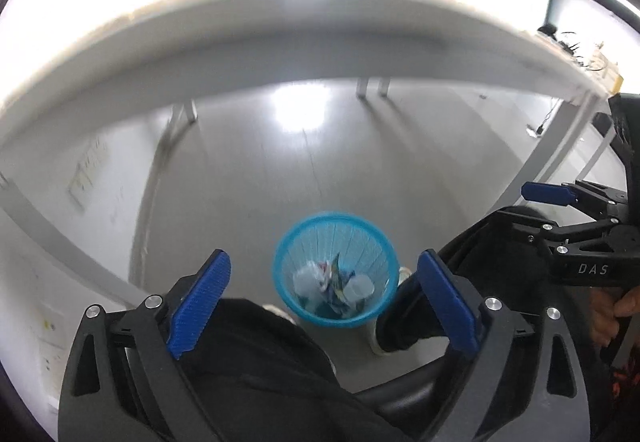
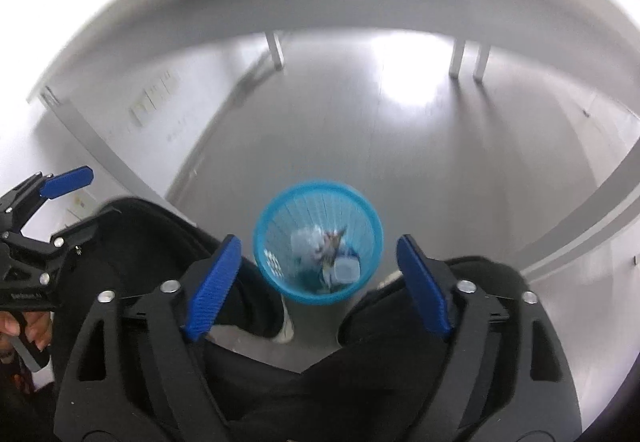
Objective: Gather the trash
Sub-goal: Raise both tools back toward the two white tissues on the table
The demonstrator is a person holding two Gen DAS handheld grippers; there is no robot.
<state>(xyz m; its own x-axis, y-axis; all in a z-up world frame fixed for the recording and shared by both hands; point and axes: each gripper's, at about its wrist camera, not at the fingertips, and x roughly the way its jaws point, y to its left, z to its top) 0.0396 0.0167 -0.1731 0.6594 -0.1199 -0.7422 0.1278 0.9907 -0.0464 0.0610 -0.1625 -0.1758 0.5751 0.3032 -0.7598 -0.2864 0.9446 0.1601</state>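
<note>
While hovering over the round blue plastic mesh wastebasket (image 1: pixel 335 269), looks like the dumping part is basically done. Already holding a pile of crumpled wrappers and clear plastic cups (image 1: pixel 332 284) down at the bottom of that basket. Can't tell whether anything more is left to collect: nothing loose visible on the grey floor (image 1: pixel 260 170) around the basket, and the top of the white tabletop (image 1: pixel 280 26) beyond the basket is out of sight, only its edge and underside showing.

Left tongs (image 1: pixel 324 304) spread wide, blue ribbed pads (image 1: pixel 200 306) released with nothing between them. Same for the right tongs (image 2: pixel 318 284), gaping and empty. Both angled down at the basket from well above it, basket sitting on the floor framed right between each pair of pads, between the person's dark trouser legs (image 2: pixel 248 282). No contact with the basket anywhere. Pretty blurry overall.
</note>
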